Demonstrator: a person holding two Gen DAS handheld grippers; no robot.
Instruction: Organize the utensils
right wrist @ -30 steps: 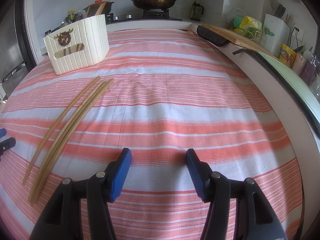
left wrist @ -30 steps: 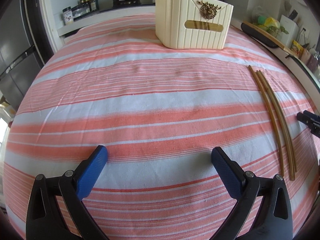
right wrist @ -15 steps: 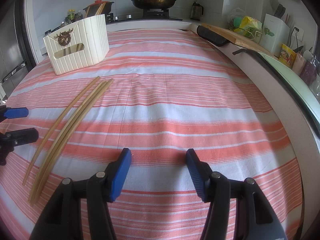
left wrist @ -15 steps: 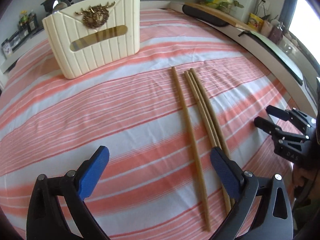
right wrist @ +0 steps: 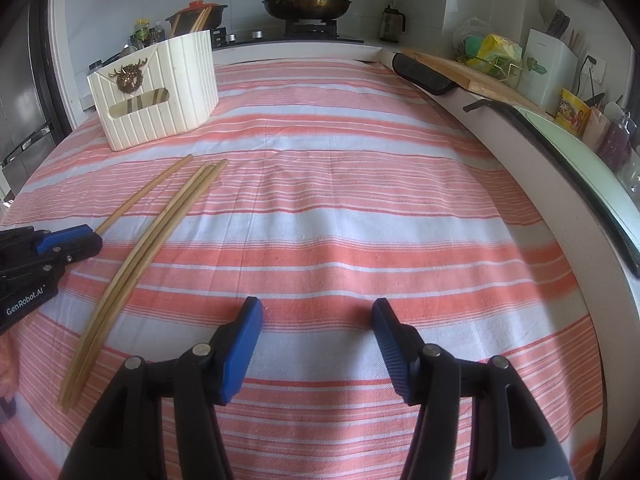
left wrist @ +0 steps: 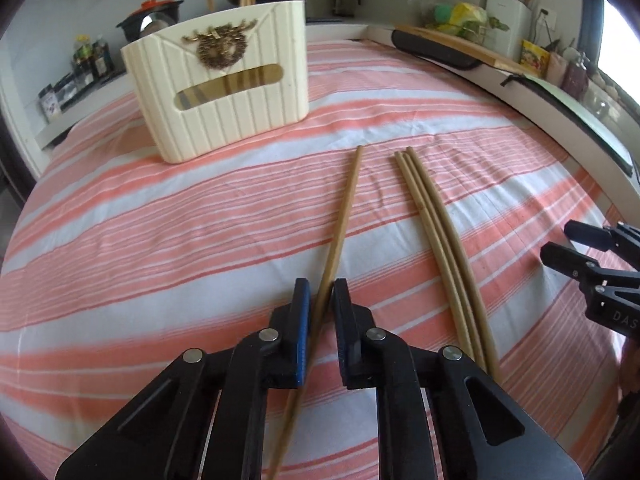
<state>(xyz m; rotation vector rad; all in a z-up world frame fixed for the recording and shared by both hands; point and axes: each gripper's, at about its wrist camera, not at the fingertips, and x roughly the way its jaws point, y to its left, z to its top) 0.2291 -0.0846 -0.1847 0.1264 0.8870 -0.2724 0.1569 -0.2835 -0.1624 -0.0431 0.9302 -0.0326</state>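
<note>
My left gripper [left wrist: 321, 294] is shut on a single wooden chopstick [left wrist: 343, 216] that lies on the striped cloth, gripped near its near half. Three more chopsticks [left wrist: 436, 224] lie together just to its right. A cream ribbed utensil holder [left wrist: 224, 80] with a gold deer emblem stands beyond, with chopsticks standing in it. In the right wrist view the single chopstick [right wrist: 148, 194], the three chopsticks [right wrist: 148, 256] and the holder [right wrist: 156, 92] are at left, with the left gripper [right wrist: 86, 238] at the left edge. My right gripper [right wrist: 316, 316] is open and empty above the cloth.
The striped cloth [right wrist: 360, 208] covers the table. A white counter edge [right wrist: 540, 160] curves along the right, with a cutting board [right wrist: 472, 76], packets and a knife block. A stove with a pan [right wrist: 308, 4] and pots stands behind the holder.
My left gripper swung right over the chopsticks, moved onto the single chopstick and closed on it. My right gripper has stayed still and open.
</note>
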